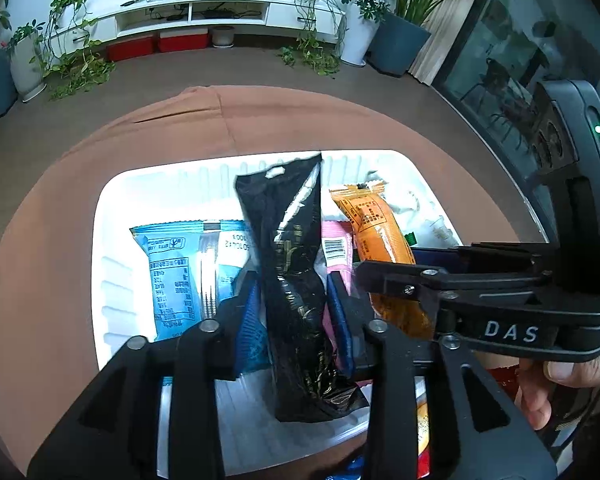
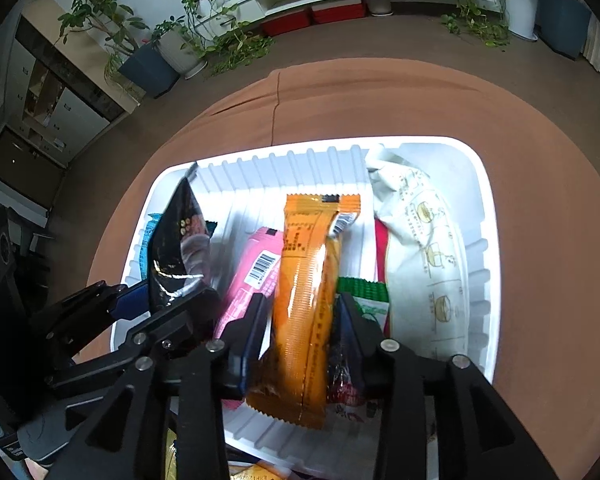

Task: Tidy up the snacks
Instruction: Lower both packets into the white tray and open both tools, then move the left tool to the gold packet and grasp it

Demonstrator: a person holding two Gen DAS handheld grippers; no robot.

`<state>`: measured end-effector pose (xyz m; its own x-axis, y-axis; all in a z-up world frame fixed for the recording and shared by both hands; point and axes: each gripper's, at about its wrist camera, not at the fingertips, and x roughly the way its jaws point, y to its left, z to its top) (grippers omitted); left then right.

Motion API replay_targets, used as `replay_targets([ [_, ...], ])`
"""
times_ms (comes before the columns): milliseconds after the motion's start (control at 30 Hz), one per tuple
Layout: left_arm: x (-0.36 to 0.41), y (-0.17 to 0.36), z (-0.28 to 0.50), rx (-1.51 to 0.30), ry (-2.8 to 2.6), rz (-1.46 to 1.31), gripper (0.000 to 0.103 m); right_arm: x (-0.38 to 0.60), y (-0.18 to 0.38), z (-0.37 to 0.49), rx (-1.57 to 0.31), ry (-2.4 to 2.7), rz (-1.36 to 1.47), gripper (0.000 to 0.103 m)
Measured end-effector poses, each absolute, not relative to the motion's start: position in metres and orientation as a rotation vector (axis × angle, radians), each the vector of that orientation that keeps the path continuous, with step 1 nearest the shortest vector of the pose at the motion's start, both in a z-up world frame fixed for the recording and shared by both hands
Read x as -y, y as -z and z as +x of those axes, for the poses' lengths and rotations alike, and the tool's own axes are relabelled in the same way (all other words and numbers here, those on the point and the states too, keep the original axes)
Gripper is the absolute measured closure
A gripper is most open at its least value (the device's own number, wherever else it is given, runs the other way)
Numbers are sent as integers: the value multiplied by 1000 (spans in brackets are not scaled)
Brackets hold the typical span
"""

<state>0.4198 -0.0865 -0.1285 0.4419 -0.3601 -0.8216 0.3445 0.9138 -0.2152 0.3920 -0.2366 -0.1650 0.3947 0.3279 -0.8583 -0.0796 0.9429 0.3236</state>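
A white ribbed tray (image 1: 116, 200) on a brown-clothed table holds several snack packets. A black glossy packet (image 1: 288, 248) stands on end in the tray between the blue pads of my left gripper (image 1: 294, 288). A thin gap shows beside the packet, so the jaws stand open around it. In the right wrist view an orange packet (image 2: 304, 288) stands upright in the tray (image 2: 480, 184) between the pads of my right gripper (image 2: 302, 304). White tray shows between it and the left pad, so that gripper is open too. The two grippers work side by side.
A light blue packet (image 1: 172, 276) lies at the tray's left and a pink one (image 1: 334, 240) between the black and orange packets. A white printed bag (image 2: 424, 240) and a green-edged packet (image 2: 364, 292) fill the right side. More packets lie outside the near rim. A hand (image 1: 540, 392) grips the right tool.
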Motion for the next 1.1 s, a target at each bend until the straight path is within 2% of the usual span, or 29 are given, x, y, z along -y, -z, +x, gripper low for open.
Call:
replay_targets([
  [167, 82, 126, 417, -1010, 432, -27, 49, 247, 155, 382, -1105, -245, 262, 62],
  [300, 80, 121, 411, -1002, 430, -32, 44, 257, 147, 373, -1069, -245, 289, 48],
  [433, 75, 111, 400, -985, 430, -44, 39, 258, 132, 359, -1024, -265, 285, 44],
  [500, 70, 103, 389, -964, 431, -57, 33, 256, 123, 351, -1007, -273, 285, 41],
  [633, 56, 88, 365, -928, 442, -90, 24, 258, 109, 329, -956, -299, 312, 30],
  [767, 42, 81, 336, -919, 449, -119, 16, 263, 97, 297, -889, -323, 351, 23],
  [1100, 3, 106, 246, -964, 386, -164, 16, 274, 108, 190, -812, -329, 390, 17],
])
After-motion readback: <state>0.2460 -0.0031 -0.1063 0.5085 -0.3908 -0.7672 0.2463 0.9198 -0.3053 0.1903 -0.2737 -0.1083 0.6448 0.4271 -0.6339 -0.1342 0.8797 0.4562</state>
